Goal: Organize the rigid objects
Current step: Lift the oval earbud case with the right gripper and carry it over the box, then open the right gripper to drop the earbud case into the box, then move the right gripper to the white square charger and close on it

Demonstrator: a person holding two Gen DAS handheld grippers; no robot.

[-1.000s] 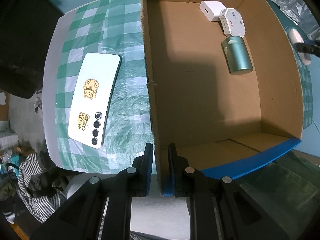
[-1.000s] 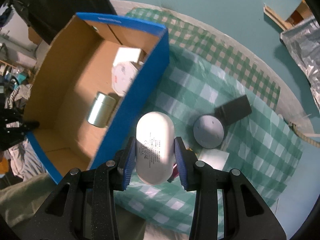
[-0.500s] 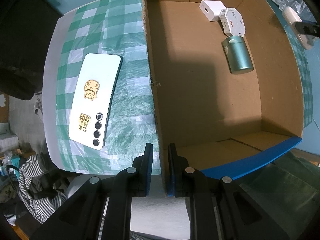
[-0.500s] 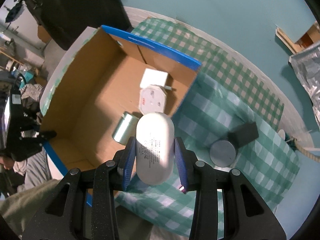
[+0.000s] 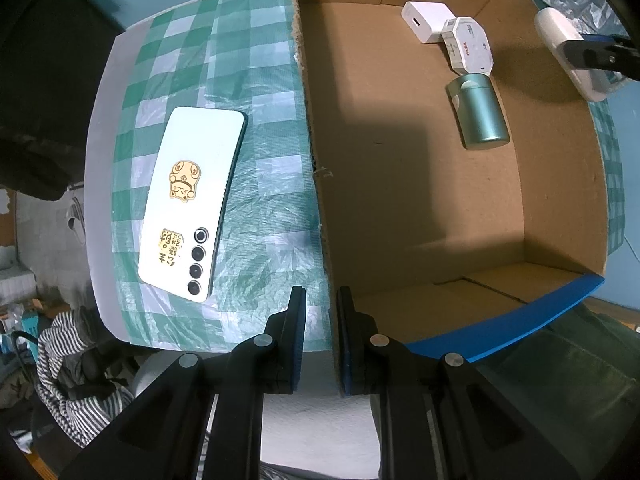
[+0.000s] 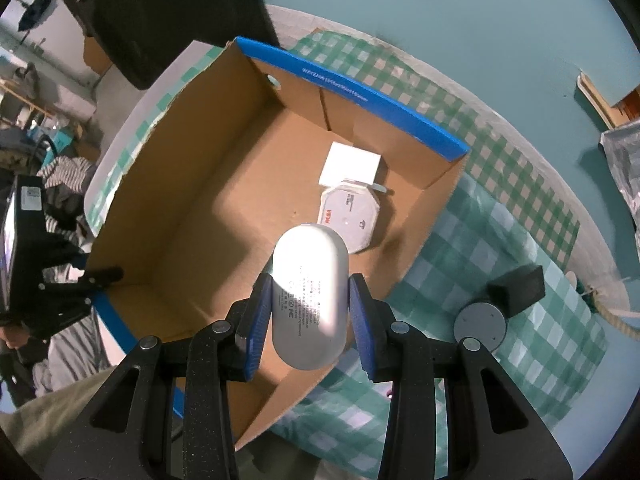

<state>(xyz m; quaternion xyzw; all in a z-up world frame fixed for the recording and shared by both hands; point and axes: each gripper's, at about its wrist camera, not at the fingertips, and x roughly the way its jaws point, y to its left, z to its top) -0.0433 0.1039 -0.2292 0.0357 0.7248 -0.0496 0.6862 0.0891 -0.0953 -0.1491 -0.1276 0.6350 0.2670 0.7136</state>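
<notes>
- Right tool (image 6: 308,306): its blue pads are clamped on the two long sides of a white, pill-shaped plastic case (image 6: 309,296), which juts forward past the pads, long axis along the tool's pointing line.
- Position of the case: it hangs above the open brown cardboard box with blue outer faces (image 6: 352,94), over the floor beside the nearer side wall, clear of the bottom.
- Box contents: a white square charger block (image 6: 350,164), a white octagonal packet (image 6: 349,216) touching it, and a teal metal cylinder (image 5: 480,110) lying on its side.
- Key relation: the free floor lies below the case and toward the left tool; judged next move, a lowering and release there, away from the octagonal packet.
- Left tool (image 5: 321,320): pads drawn close on either side of the box's raw-edged wall, apparently pinching it steady.
- Outside the box: a white smartphone with gold stickers (image 5: 192,200) lies on the green-checked surface (image 5: 260,60), nearer the left tool.
</notes>
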